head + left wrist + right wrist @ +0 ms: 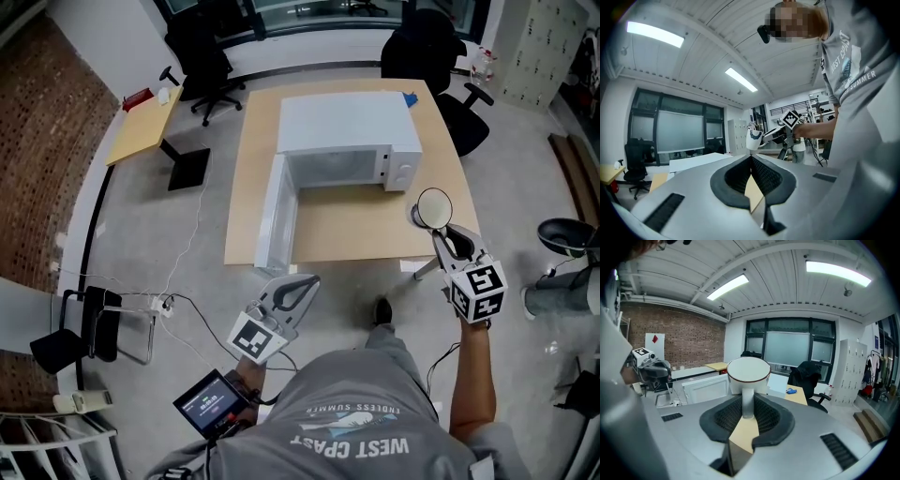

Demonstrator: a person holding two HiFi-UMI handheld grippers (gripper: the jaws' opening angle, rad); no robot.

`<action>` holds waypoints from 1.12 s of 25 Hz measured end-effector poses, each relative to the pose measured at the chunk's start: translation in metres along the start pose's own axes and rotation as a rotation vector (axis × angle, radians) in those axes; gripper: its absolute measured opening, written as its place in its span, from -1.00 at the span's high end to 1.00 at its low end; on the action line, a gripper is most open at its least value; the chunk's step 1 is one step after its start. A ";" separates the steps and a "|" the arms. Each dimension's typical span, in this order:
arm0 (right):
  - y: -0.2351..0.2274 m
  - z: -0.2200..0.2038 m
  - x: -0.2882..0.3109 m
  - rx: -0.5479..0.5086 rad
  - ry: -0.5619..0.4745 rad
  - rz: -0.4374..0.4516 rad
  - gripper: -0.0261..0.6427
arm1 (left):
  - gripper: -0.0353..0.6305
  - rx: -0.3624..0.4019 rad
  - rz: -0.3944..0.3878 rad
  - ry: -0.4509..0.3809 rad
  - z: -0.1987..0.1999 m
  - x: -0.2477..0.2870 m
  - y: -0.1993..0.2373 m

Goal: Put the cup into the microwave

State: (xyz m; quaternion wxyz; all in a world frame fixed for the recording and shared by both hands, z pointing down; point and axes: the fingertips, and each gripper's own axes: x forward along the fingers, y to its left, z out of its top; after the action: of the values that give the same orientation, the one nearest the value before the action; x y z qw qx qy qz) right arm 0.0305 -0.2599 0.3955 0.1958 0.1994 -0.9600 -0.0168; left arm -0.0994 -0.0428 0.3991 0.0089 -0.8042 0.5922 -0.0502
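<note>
White cup [433, 208] held in the air near an open microwave [347, 141].
The right gripper [439, 231] clamps the cup's handle above the tabletop's [347, 230] front right corner. The left gripper [305, 281], jaws closed and empty, hangs off the front edge.

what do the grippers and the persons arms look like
The left gripper and right gripper are both light grey, wedge-shaped shells, and black ribbed pads line their jaws. Each carries a white cube with black square markers. The person wears a grey short-sleeved T-shirt with white print.
</note>
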 end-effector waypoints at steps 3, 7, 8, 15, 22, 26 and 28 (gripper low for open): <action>0.031 0.012 -0.014 -0.016 -0.016 0.029 0.69 | 0.83 0.005 -0.007 -0.011 0.002 -0.013 -0.001; 0.069 0.021 -0.028 -0.023 -0.020 0.068 0.69 | 0.83 0.009 -0.012 -0.030 0.004 -0.030 -0.004; 0.078 0.023 -0.031 -0.027 -0.020 0.077 0.69 | 0.83 0.010 -0.013 -0.034 0.004 -0.033 -0.004; 0.126 0.040 -0.051 -0.059 -0.031 0.122 0.69 | 0.83 0.004 -0.016 -0.066 0.004 -0.054 -0.003; 0.155 0.055 -0.064 -0.060 -0.062 0.157 0.69 | 0.83 0.005 -0.017 -0.088 0.005 -0.067 -0.002; 0.172 0.063 -0.069 -0.067 -0.074 0.190 0.69 | 0.83 0.004 -0.005 -0.092 0.006 -0.076 0.000; 0.180 0.067 -0.072 -0.073 -0.082 0.206 0.69 | 0.83 0.004 0.001 -0.079 0.005 -0.081 0.000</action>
State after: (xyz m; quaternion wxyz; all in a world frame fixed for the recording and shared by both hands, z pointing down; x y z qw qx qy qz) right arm -0.0023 -0.0693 0.3267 0.1643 0.0915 -0.9814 -0.0397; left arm -0.1225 0.0346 0.3882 0.0338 -0.8053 0.5916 -0.0194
